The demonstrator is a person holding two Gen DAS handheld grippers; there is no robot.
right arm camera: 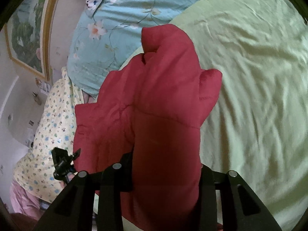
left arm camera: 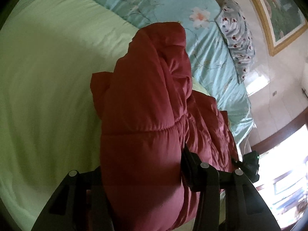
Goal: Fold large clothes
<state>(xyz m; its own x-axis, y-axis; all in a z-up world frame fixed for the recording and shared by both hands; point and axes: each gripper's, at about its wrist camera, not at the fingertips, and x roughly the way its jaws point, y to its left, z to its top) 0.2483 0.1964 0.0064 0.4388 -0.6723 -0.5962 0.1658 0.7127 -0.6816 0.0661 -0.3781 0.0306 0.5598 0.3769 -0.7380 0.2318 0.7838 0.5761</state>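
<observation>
A dark red quilted puffer jacket [left arm camera: 146,96] hangs bunched over the light green bedsheet [left arm camera: 48,67]. In the left wrist view my left gripper [left arm camera: 142,169] is shut on a thick padded fold of it, with the black fingers [left arm camera: 189,165] pressing its sides. The jacket's far part trails down to the bed on the right. In the right wrist view my right gripper [right arm camera: 166,169] is shut on another thick fold of the red jacket [right arm camera: 163,96], held above the green sheet [right arm camera: 250,77]. Each view shows the other gripper small at its edge: the right one [left arm camera: 248,163], the left one [right arm camera: 63,163].
A pale blue floral duvet [left arm camera: 154,3] and a spotted pillow [left arm camera: 236,38] lie at the head of the bed. A framed picture [left arm camera: 279,9] hangs on the wall. A yellow flowered cloth [right arm camera: 52,134] lies beside the bed. A bright window [left arm camera: 284,163] is at the right.
</observation>
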